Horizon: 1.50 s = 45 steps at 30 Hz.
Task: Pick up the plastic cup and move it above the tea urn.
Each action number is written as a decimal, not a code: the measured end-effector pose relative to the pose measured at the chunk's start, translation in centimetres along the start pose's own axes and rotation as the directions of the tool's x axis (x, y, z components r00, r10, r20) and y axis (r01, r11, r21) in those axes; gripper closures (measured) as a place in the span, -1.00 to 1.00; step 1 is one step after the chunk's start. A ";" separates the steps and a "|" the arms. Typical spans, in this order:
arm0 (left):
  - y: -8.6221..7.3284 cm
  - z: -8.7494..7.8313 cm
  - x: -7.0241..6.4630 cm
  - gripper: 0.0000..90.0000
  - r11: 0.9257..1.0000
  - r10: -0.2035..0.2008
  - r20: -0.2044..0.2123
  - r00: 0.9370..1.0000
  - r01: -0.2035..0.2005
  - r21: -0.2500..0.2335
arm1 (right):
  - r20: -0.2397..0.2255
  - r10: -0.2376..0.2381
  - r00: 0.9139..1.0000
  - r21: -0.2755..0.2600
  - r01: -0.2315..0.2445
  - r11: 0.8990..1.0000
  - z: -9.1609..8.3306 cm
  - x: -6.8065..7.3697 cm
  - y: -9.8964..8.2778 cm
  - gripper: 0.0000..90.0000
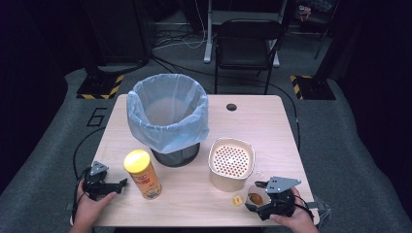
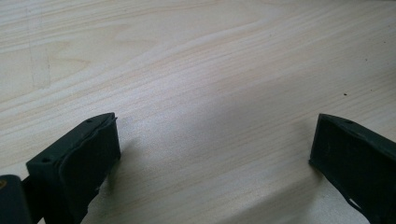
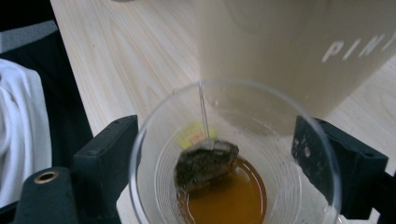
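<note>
Closing on the clear plastic cup (image 3: 233, 158) is the step we have in hand, and it wants a light touch. The cup stands on the counter (image 1: 194, 194) near its front right edge, just beside the beige perforated container (image 1: 231, 162), with the small yellow tag (image 1: 237, 199) lying on the wood to its left. Inside it a used tea bag (image 3: 205, 163) sits in a shallow pool of brown tea, its string running up over the rim.

Our right tongs (image 1: 260, 196) are released, with one jaw on either side of the cup. In the right gripper view the left jaw is just at the wall and the right one sits close to it; we cannot tell whether either pad touches yet, and the wall is not pressed in. We judge the cup to be thin and easily squashed, so we should squeeze only until the wall gives slightly, grip below the rim, and keep the cup upright as we lift, lest the tea slop out. The beige container stands close, so we lift straight up before we carry.

Our left tongs (image 2: 210, 154) are released too, spread wide over bare wood at the counter's front left, near the yellow-lidded snack can (image 1: 142, 174). The bin lined with a blue bag (image 1: 167, 119) stands behind it.
</note>
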<state>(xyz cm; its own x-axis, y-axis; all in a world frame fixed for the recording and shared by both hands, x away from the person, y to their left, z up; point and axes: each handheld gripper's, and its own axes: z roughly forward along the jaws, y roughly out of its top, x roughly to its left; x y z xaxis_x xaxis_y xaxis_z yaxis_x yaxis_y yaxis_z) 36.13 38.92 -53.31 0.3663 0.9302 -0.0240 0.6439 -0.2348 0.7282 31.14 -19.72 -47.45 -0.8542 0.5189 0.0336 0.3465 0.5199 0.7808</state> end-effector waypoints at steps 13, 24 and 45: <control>0.0 0.0 0.0 -0.97 1.000 0.000 0.002 1.000 0.000 -0.001 | 0.002 -0.034 0.999 0.003 0.034 0.999 0.1 -0.2 -0.6 -0.53; 0.0 0.0 0.0 -0.97 1.000 0.001 0.002 1.000 -0.001 0.000 | -0.002 -0.053 0.999 0.023 0.053 0.998 0.4 -0.1 -0.7 -0.36; 0.0 0.0 0.0 -0.97 1.000 0.002 0.003 1.000 -0.002 0.000 | 0.015 -0.073 0.997 0.040 0.072 0.997 -0.2 0.0 -0.2 -0.22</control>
<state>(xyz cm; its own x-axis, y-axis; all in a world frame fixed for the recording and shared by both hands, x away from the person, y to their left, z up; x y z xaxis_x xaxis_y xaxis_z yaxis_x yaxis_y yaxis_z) 36.15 38.94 -53.31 0.3691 0.9290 -0.0247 0.6434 -0.2363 0.7282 30.98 -19.90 -47.46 -0.8711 0.4899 -0.0332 0.2990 0.5828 0.7557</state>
